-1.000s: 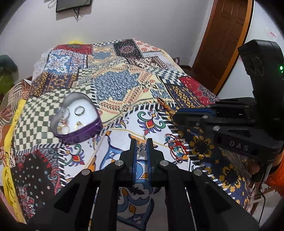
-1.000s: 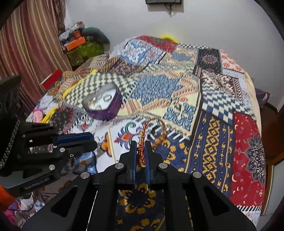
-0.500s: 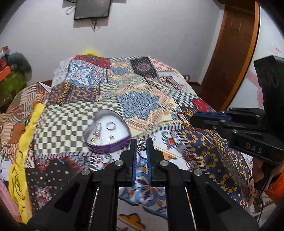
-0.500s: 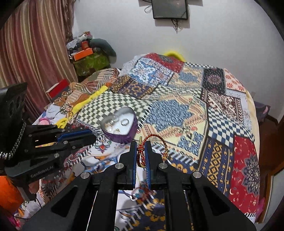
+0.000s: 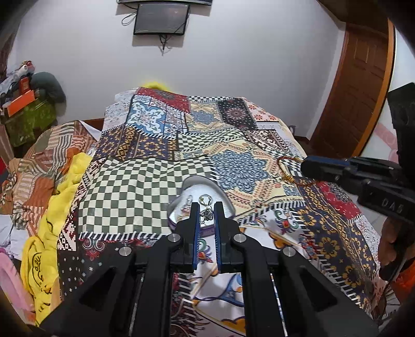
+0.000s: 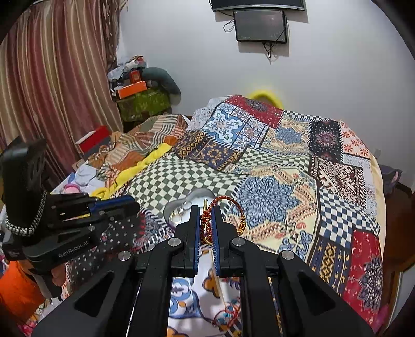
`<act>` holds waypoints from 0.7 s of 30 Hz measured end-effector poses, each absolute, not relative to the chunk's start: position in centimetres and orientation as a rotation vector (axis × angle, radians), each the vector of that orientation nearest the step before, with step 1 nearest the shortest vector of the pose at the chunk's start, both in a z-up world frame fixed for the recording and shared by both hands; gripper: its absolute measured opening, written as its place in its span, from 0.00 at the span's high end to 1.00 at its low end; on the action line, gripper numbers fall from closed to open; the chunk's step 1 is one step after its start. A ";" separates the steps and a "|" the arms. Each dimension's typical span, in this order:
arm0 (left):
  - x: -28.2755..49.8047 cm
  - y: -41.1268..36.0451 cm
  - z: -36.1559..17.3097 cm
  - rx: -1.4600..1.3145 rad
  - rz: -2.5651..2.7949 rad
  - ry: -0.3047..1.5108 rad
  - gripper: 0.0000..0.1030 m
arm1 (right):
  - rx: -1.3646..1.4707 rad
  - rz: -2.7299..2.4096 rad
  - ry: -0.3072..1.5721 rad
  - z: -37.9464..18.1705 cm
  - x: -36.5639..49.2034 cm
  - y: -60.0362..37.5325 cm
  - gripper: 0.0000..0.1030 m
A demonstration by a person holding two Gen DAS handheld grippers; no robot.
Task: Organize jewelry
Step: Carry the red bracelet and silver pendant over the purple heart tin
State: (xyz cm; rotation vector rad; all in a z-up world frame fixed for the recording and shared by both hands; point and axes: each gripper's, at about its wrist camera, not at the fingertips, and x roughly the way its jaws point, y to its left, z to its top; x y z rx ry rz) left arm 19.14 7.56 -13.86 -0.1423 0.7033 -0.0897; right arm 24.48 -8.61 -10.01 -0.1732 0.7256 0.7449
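Observation:
A heart-shaped purple jewelry box (image 5: pixel 197 189) with a pale lining lies open on the patterned bedspread, several rings and earrings inside; it also shows in the right wrist view (image 6: pixel 181 204). My left gripper (image 5: pixel 206 213) is shut on a small silver earring (image 5: pixel 206 213) and holds it over the box's near edge. My right gripper (image 6: pixel 206 220) is shut on a red and gold cord bracelet (image 6: pixel 225 204), held above the bed just right of the box. The right gripper shows in the left wrist view (image 5: pixel 306 166) too.
Another red bracelet (image 6: pixel 228 313) lies on the white part of the bedspread (image 5: pixel 233 160) near the front edge. Crumpled yellow and striped cloths (image 5: pixel 52 197) lie on the left. A wooden door (image 5: pixel 358 90) stands at right, a screen (image 5: pixel 160 19) on the wall.
Both grippers have risen and moved forward towards the heart box. The left one now holds its earring over the box; the right carries the bracelet up beside it.

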 end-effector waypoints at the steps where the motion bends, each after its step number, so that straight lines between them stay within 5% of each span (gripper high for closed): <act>1: 19.2 7.8 -13.9 -0.145 -0.088 0.703 0.92 | -0.173 0.746 0.724 -9.9 24.6 -8.4 0.93; 21: 27.0 7.7 -19.4 -0.170 -0.189 0.851 0.92 | -0.206 0.817 0.777 -12.2 28.5 -3.6 0.93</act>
